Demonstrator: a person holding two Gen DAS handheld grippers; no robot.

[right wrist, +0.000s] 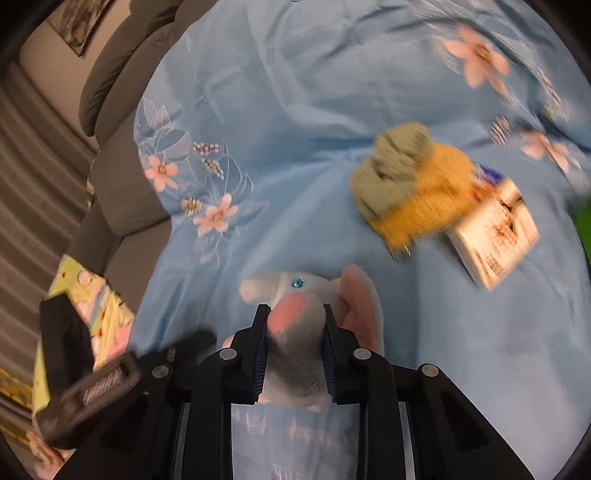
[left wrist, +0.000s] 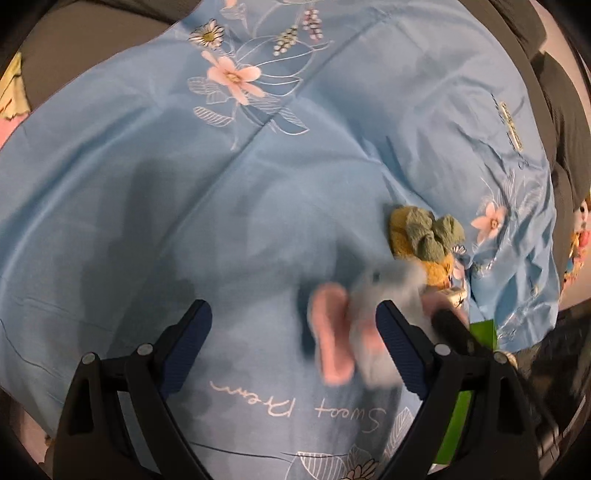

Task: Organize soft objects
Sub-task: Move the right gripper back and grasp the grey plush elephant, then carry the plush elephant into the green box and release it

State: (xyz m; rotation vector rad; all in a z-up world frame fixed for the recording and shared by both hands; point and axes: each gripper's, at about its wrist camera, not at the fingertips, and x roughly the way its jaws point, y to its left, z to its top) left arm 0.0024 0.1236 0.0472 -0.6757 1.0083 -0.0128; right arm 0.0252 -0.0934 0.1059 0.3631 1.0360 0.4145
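A grey plush elephant (right wrist: 291, 288) with pink ears and a blue eye sits between the pads of my right gripper (right wrist: 295, 310), which is shut on its body just above the blue floral sheet (right wrist: 295, 110). In the left wrist view the elephant (left wrist: 369, 321) shows blurred beside my left gripper (left wrist: 292, 308), which stands open over the sheet (left wrist: 166, 192) with nothing between its fingers. A yellow and green plush toy (right wrist: 406, 181) lies on the sheet beyond the elephant, with a white card tag (right wrist: 495, 229) attached. It also shows in the left wrist view (left wrist: 424, 236).
The sheet covers a grey sofa (right wrist: 118, 92), whose cushions show at the left. A yellow-green patterned cloth (right wrist: 96, 302) lies at the sheet's left edge. Something bright green (left wrist: 480, 332) sits by the sheet's right edge. A framed picture (right wrist: 81, 18) hangs on the wall.
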